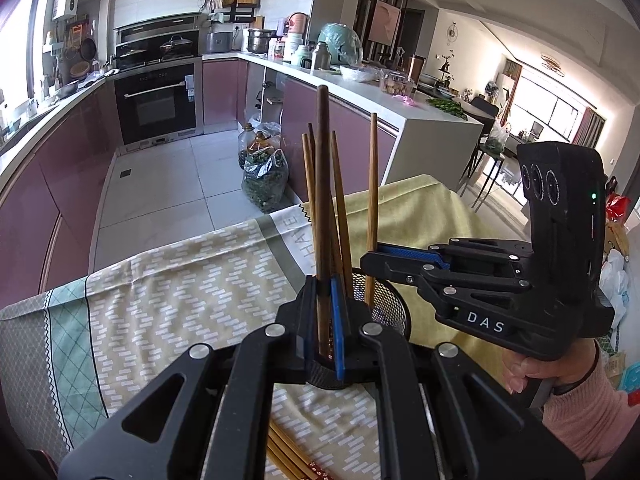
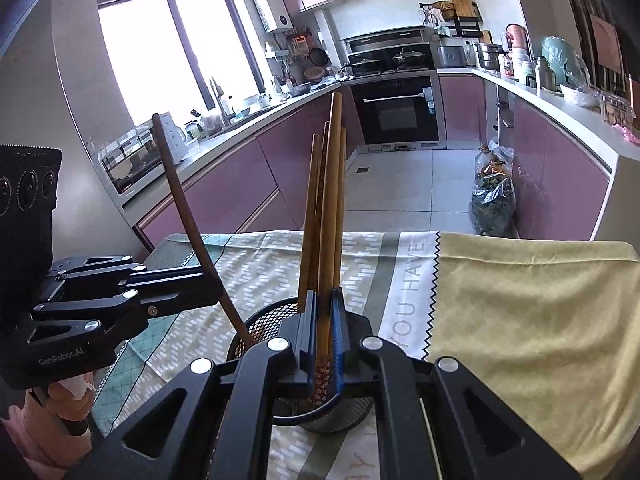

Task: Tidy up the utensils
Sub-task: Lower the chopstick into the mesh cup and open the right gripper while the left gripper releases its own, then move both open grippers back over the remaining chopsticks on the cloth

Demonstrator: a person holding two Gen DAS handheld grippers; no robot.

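- We are holding both grippers over the black wire-mesh cup (image 2: pixel 280 320) standing on the patterned green-and-yellow tablecloth (image 2: pixel 520 300) at the edge of a kitchen
- Our left gripper (image 1: pixel 325 320) is pinching a dark brown wooden chopstick (image 1: pixel 322 200), pads pressed tight on its lower shaft, the stick standing nearly upright with its tip down inside the cup
- Our right gripper (image 2: pixel 323 340) is clamping a lighter bamboo chopstick (image 2: pixel 332 200), the one with the flowered end, also upright and reaching into the cup
- Several other bamboo chopsticks (image 1: pixel 340 208) are already standing in the cup, leaning against its rim
- A loose bundle of chopsticks (image 1: pixel 286 456) is lying on the cloth below the left gripper, waiting to be gathered
- As we judge it, we are lowering both sticks in; the bottoms should be resting on the cup floor before we let go
- We should be keeping the sticks vertical and spreading the pads slowly, one hand at a time, so neither tool nudges the light cup or knocks out the sticks already standing there
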